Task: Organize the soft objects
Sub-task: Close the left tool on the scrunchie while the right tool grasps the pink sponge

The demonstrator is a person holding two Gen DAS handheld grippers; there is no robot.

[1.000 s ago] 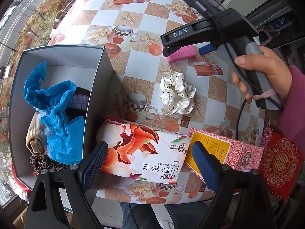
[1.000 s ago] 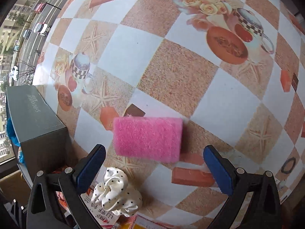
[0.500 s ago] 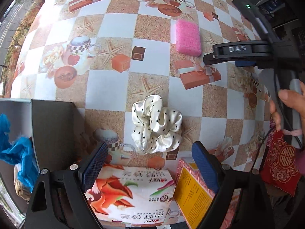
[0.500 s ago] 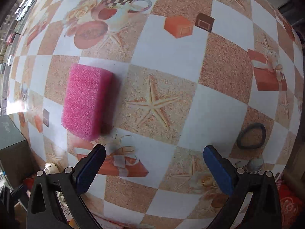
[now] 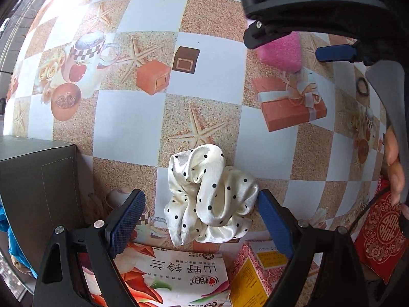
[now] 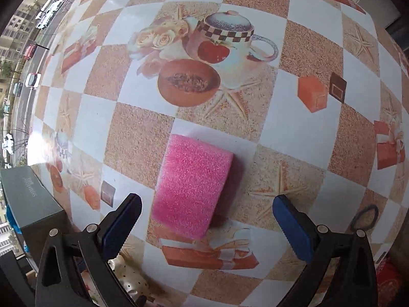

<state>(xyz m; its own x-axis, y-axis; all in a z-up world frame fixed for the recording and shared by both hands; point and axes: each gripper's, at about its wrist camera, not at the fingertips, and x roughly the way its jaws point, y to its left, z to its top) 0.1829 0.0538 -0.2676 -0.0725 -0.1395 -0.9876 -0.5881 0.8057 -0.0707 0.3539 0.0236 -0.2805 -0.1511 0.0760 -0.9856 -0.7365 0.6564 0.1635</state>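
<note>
A cream scrunchie with black dots [image 5: 209,199] lies on the patterned tablecloth, straight between the blue pads of my left gripper [image 5: 202,220]. The jaws stand wide and the pads do not press it. A pink sponge [image 6: 191,186] lies flat on the cloth, just ahead of my right gripper [image 6: 207,225] and partly between its spread pads, untouched. In the left wrist view the sponge [image 5: 280,51] shows under the right gripper's body. The grey box [image 5: 38,186] stands at the left, with blue cloth [image 5: 3,220] showing at its edge.
A printed tissue pack [image 5: 168,278] and a pink-and-yellow carton [image 5: 255,271] lie at the near table edge. A red embroidered pouch [image 5: 381,240] sits at the right beside a person's fingers [image 5: 395,163]. A dark hair tie [image 6: 364,217] lies right of the sponge.
My left gripper has swung from over the box and tissue pack and sunk down around the scrunchie. My right gripper has shifted and rolled, so the sponge now lies lengthwise ahead of its pads.
</note>
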